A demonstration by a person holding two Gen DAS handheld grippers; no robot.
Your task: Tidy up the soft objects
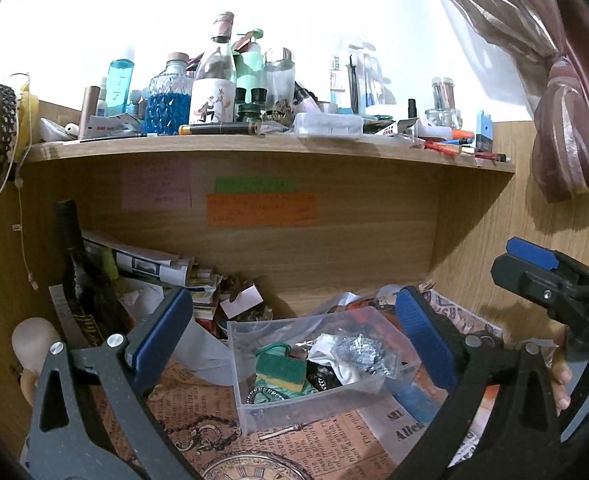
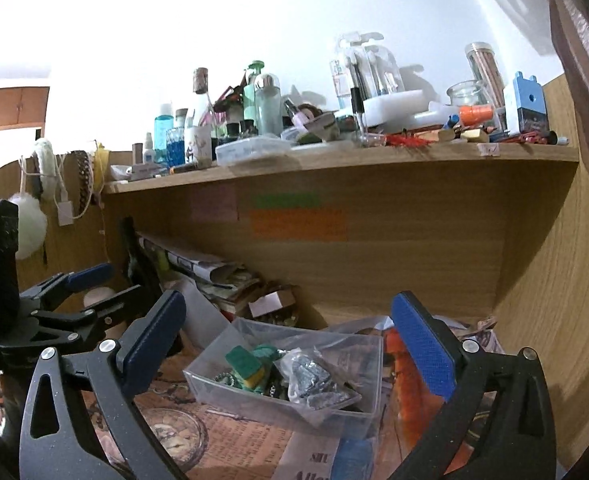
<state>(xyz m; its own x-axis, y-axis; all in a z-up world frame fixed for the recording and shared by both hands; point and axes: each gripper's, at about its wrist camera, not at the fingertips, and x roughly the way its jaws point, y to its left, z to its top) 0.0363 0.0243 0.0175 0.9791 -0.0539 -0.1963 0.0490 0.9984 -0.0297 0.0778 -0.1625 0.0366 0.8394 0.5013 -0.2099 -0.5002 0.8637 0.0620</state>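
Observation:
A clear plastic box (image 1: 254, 404) (image 2: 214, 394) sits on the newspaper-covered desk. It holds a green-and-yellow sponge (image 1: 280, 370) (image 2: 246, 366), a silver foil wad (image 1: 360, 354) (image 2: 314, 372), a white cloth (image 1: 344, 372) and a chain. My left gripper (image 1: 294, 340) is open and empty, hovering just before the box; it also shows at the left in the right wrist view (image 2: 94, 292). My right gripper (image 2: 290, 340) is open and empty above the box; it shows at the right edge in the left wrist view (image 1: 534, 264).
A wooden shelf (image 1: 254, 148) overhead is crowded with bottles, jars and pens. A dark bottle (image 1: 78, 276) and stacked papers (image 1: 146, 264) stand at back left. Wooden side wall (image 2: 546, 280) at right, a pink curtain (image 1: 562, 120) beyond it.

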